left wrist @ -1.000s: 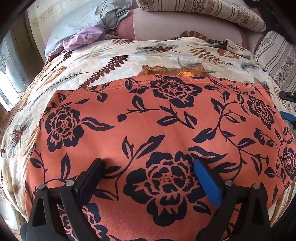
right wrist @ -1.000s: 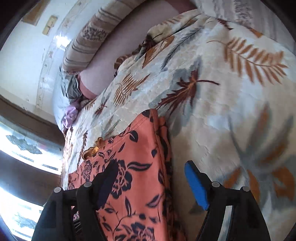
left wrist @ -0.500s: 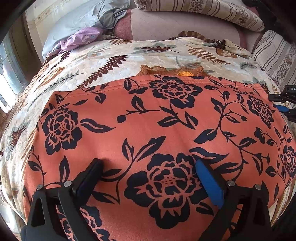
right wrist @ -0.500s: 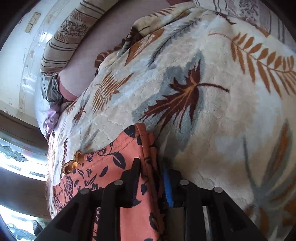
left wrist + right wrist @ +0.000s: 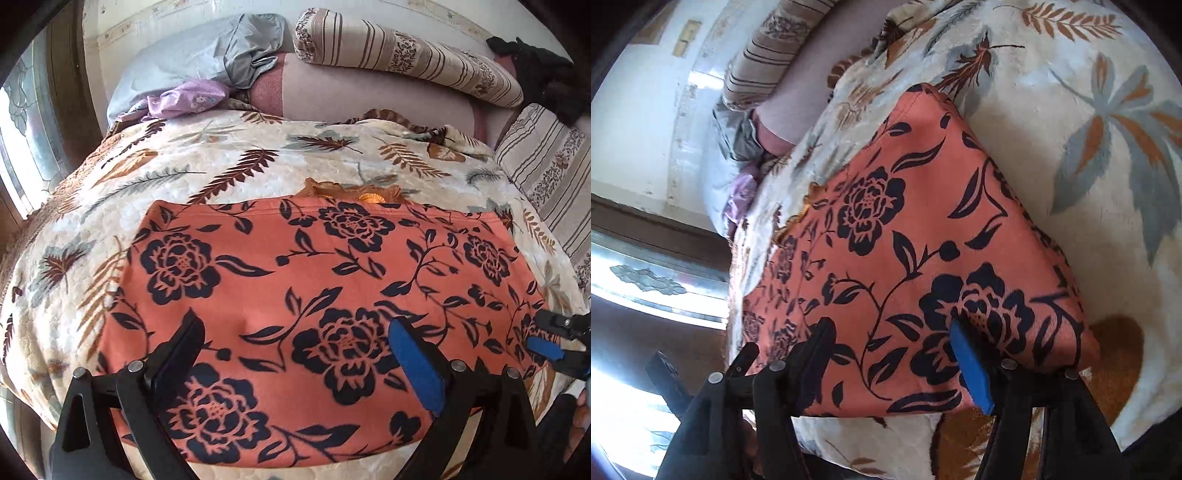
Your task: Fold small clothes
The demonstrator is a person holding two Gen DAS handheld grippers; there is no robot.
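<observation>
Orange floral garment (image 5: 332, 288) lies flat, filling the centre and lower half of the left wrist frame, on the leaf-print blanket (image 5: 207, 166). It looks already folded into a rough rectangle; the far edge runs across mid-frame with a bit of tan trim peeking out above it.

Your left gripper (image 5: 299, 354) is at the bottom centre, jaws wide apart, nothing pinched, cloth just lying under them. Your right gripper (image 5: 894, 350) sits at the bottom of the right wrist frame over the near end of the garment; its jaws have just been opening, and they stand apart with the cloth below them, not clamped. It also shows at the right edge of the left view.

Likely next: another fold, or smoothing.
- Pick the two near corners, not mid-panel.
- Go low; pinch all layers at the edge or the stack will split.
- Lift both sides together, evenly.
- Lay edge to edge with the far hem, then release.
- Plush blanket may snag; don't drag.
</observation>
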